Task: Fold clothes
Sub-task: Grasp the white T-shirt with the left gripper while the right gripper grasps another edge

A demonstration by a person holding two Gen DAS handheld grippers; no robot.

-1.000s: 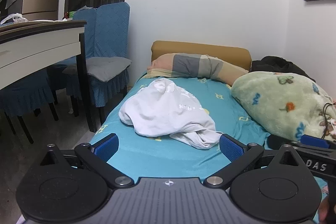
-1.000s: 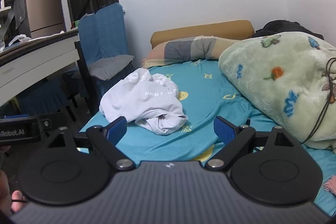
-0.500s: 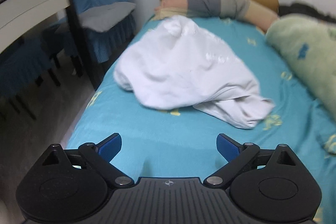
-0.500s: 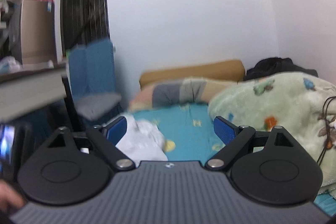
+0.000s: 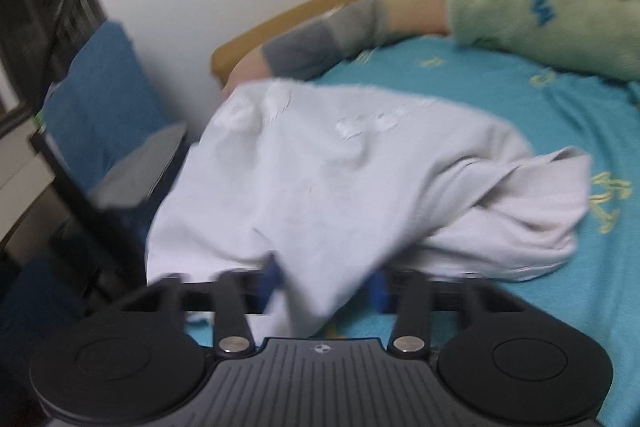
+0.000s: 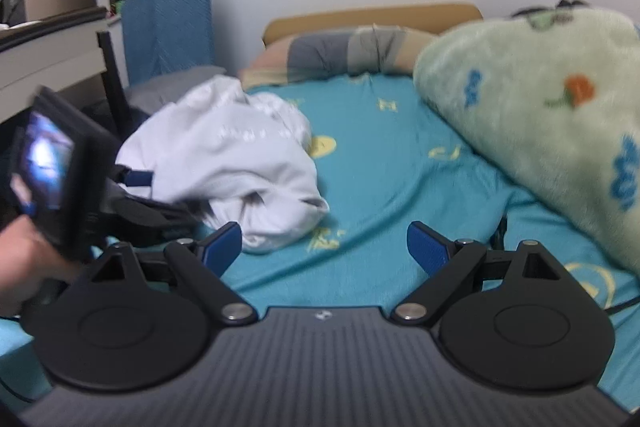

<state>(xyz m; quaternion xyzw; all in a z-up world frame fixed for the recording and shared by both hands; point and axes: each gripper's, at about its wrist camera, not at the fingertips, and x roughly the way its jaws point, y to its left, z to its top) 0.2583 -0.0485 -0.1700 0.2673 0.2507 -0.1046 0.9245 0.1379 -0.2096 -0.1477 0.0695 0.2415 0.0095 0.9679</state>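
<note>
1. White garment (image 5: 352, 187) lies crumpled on the teal bed sheet (image 5: 560, 115), at 10 o'clock in the right wrist view.
2. Left gripper (image 5: 324, 279) has narrowed its fingers around a fold of the cloth's near edge.
3. Right gripper (image 6: 324, 247) hangs wide apart above the sheet, holding nothing.

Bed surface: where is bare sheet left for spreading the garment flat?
Bare teal sheet lies between the crumpled white garment and the green blanket, and on toward the pillow. The blanket crowds the right side; the left gripper is at the garment's near edge.

Soft matt white cloth garment (image 5: 340, 187), fuzzy fleece blanket (image 6: 540, 107), teal cotton-like sheet (image 6: 380, 187)
</note>
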